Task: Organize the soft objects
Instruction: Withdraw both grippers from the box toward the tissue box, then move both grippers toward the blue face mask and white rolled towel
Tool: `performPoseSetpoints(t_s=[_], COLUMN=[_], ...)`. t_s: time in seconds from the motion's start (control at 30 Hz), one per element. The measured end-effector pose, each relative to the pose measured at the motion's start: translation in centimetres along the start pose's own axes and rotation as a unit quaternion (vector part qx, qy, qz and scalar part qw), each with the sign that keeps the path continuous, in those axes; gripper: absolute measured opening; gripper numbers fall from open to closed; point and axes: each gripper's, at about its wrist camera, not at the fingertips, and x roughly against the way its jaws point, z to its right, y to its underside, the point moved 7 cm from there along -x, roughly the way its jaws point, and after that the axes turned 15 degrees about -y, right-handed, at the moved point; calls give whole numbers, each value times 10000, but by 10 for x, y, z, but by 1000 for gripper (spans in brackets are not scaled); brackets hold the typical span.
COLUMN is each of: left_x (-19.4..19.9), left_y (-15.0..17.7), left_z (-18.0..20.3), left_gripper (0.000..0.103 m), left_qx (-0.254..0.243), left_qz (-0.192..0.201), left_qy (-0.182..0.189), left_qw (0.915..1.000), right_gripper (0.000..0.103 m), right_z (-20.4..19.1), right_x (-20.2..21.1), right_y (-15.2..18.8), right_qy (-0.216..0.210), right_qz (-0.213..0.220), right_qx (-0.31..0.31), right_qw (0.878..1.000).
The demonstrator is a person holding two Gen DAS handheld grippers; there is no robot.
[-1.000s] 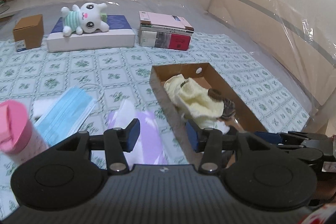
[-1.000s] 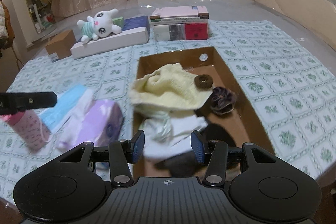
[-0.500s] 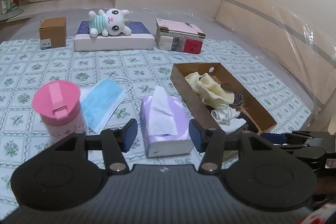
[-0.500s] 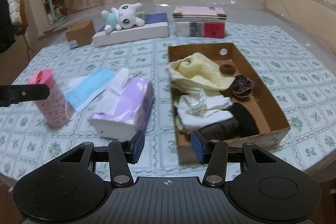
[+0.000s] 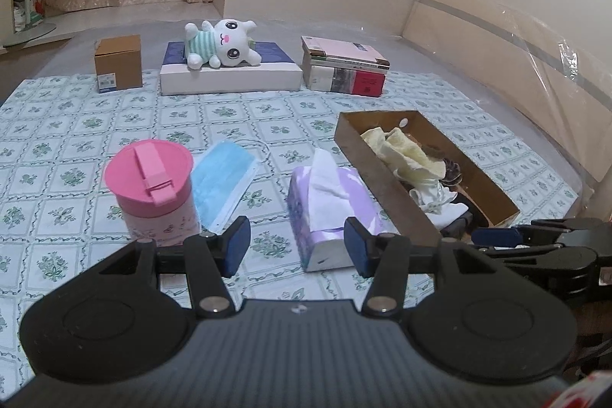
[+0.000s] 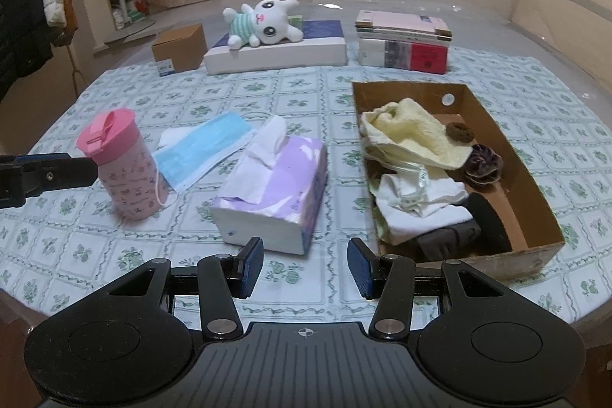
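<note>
Each hand-held gripper (image 5: 297, 247) (image 6: 305, 267) is formed of ribbed black plastic, with blue-padded fingertips (image 6: 250, 266) and silver screws.

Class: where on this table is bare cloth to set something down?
Bare cloth lies between the white box and the mask, and between the tissues and the tray. Cup, mask and tissues crowd together.

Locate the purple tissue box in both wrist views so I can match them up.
Left wrist: tissue box lies lower center-right, just beyond the left hand-held gripper.
Right wrist: tissue box lies center-left, beyond the right hand-held gripper.
Shared landmark: the cardboard tray immediately right of it.
</note>
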Motion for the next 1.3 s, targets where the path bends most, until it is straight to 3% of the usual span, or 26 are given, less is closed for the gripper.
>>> performPoseSetpoints(t_s=[0.6,1.03,1.3], left_x=[-3,-26,-55], left_y=[-2,-44,-68], left_z=[-49,-107,-140], left_gripper=[50,50,50], left_qx=[-26,-249,-578], left_qz=[-34,1,-227], left_qy=[-60,-170,-38], left_qw=[10000,9995,9981], right_gripper=[49,49,49], right_z=[-20,-32,-40], right_x=[-25,-61,-90], right_y=[-15,-42,-68], right_qy=[-268,-642,-799], right_qz=[-38,-190,-318], right_qx=[209,684,1289], right_qw=[9994,9954,9879])
